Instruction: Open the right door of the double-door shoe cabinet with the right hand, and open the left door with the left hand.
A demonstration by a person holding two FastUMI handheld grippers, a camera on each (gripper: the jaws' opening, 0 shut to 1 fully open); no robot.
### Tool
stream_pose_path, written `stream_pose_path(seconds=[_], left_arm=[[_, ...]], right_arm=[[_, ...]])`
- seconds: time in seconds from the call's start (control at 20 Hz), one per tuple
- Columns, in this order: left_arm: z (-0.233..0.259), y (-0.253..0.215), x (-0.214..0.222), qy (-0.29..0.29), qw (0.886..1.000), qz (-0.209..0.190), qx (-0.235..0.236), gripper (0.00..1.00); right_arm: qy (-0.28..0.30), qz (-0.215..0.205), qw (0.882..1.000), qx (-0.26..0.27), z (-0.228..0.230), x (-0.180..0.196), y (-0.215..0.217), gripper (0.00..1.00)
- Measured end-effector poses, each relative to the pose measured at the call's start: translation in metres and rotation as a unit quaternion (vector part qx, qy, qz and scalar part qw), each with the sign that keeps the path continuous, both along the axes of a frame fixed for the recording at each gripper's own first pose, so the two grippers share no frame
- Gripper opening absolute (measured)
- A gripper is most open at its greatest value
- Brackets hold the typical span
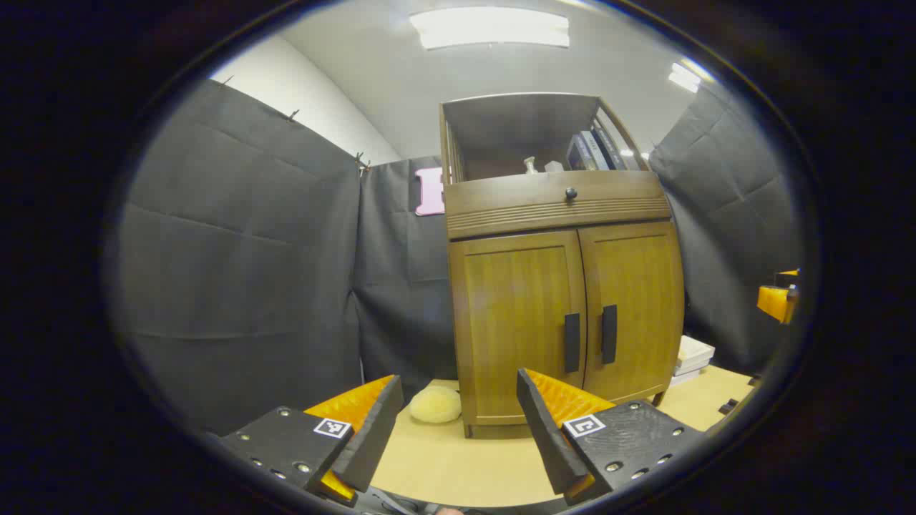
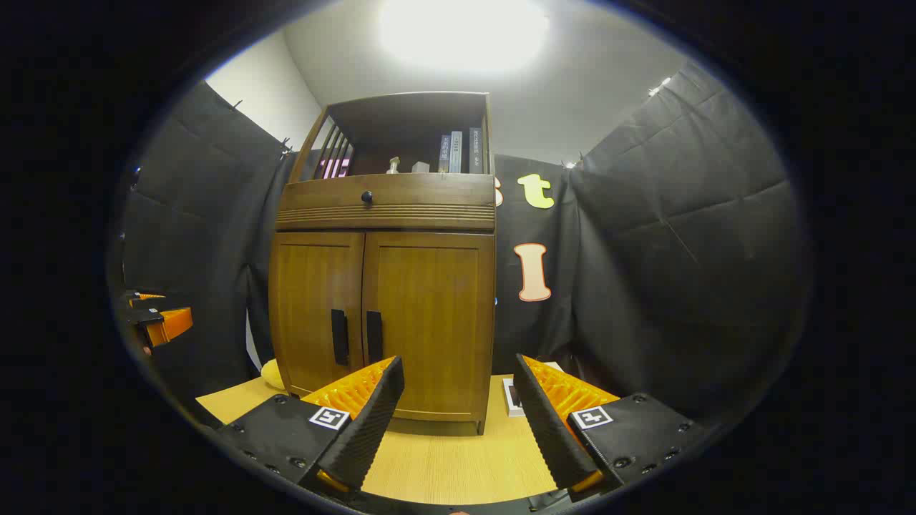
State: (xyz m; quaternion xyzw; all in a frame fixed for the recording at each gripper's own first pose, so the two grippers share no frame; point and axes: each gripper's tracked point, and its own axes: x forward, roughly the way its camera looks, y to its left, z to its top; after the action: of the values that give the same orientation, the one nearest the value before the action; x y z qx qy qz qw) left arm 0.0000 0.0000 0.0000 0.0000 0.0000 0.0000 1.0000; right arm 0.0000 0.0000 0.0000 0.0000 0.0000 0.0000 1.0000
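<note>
Left gripper view: one shoe cabinet, two shut doors, two handles; both tools gape wide, empty.

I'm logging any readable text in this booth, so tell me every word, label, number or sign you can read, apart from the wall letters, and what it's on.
No text can be read here.
Book spines on the cabinet's top shelf: printed characters, too small and blurred to read.
Square marker tags on the gripper fingers: coded patterns, not words.
Flat white item on the table right of the shoe cabinet: dark print, too small to read.
</note>
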Motion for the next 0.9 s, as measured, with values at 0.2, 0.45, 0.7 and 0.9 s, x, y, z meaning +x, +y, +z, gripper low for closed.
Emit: stream_pose_path(seconds=[0.2,0.45,0.7,0.9], left_arm=[[0.001,-0.003,-0.001,-0.003,1.000,0.001,0.001,0.91],[0.002,-0.007,-0.002,-0.004,1.000,0.000,0.007,0.91],[0.004,-0.016,-0.004,-0.006,1.000,-0.001,0.010,0.91],[0.003,-0.028,-0.004,-0.003,1.000,0.002,0.010,0.91]], right_arm=[[0.004,-0.001,1.000,0.009,-0.003,-0.001,-0.004,0.97],[0.004,-0.009,1.000,0.006,-0.002,-0.002,-0.020,0.97],[0.012,-0.002,1.000,0.001,-0.008,0.000,-0.027,0.94],[0.013,0.005,1.000,-0.009,-0.012,0.008,-0.033,0.94]])
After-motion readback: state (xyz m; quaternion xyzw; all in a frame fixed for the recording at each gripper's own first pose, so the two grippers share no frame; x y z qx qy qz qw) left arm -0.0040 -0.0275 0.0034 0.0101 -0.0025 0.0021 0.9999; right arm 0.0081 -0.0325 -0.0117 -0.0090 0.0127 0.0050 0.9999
